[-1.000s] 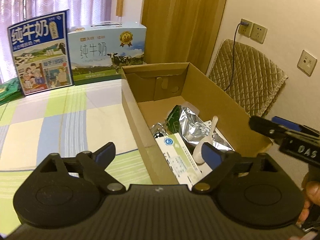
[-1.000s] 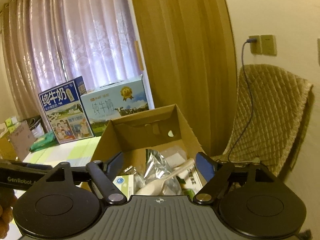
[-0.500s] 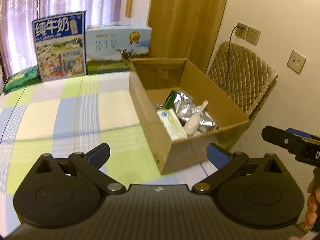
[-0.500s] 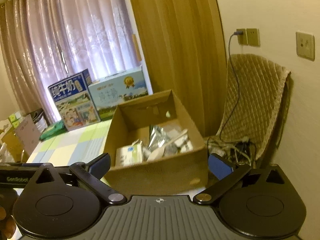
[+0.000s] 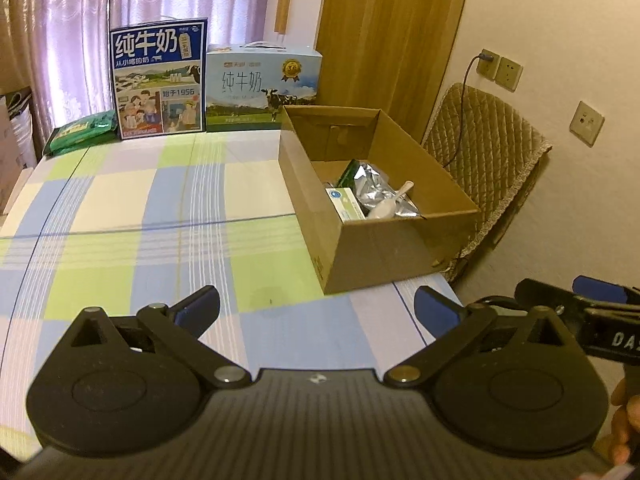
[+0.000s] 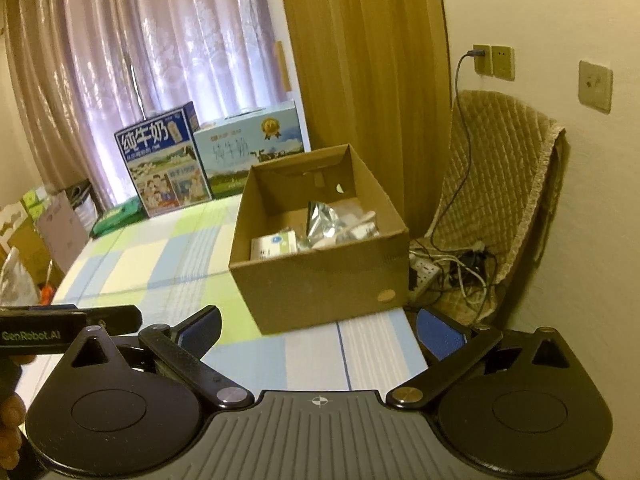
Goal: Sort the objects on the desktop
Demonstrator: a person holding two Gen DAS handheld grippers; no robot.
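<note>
Left gripper (image 5: pixel 316 310) is hovering low in the frame, fingers spread wide, gripping nothing. Right gripper (image 6: pixel 318 330) is doing likewise, also spread and empty. Beyond them at centre right, the box (image 5: pixel 400 248) is sitting on the checked table (image 5: pixel 160 208), holding a foil pouch (image 5: pixel 376 188), scoop (image 5: pixel 386 206) and carton (image 5: pixel 344 204). Milk cartons (image 5: pixel 158 84) are standing upper left.
</note>
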